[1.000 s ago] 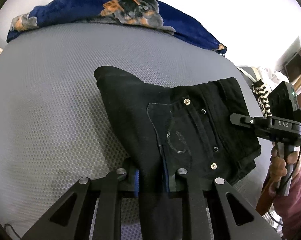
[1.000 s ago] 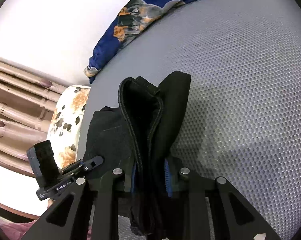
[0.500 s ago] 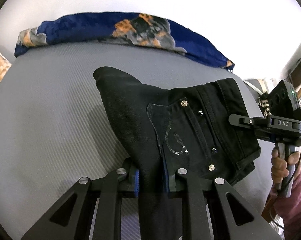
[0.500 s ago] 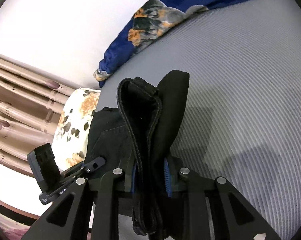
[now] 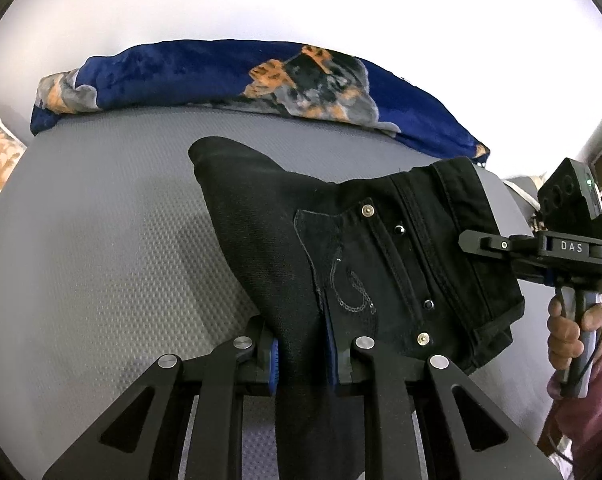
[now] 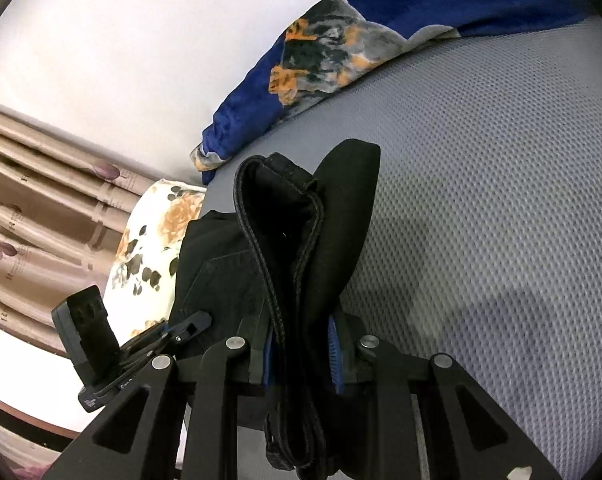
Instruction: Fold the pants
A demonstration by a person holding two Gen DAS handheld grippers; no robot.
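- Your left claw (image 5: pixel 301 354) pinches the black pants (image 5: pixel 365 256).
- Your right claw (image 6: pixel 301 354) pinches the waistband (image 6: pixel 281 240), above the grey bed (image 6: pixel 501 240).

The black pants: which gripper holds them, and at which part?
Both grip the black pants: left gripper a fabric fold, right gripper the bunched waistband.

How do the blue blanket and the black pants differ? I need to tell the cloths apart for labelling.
The blue blanket carries an orange and grey print; the black pants are plain apart from metal rivets and stitching. The blanket lies untouched along the far edge of the grey mattress; the pants are clamped in both the left gripper and right gripper. Both are soft cloth.
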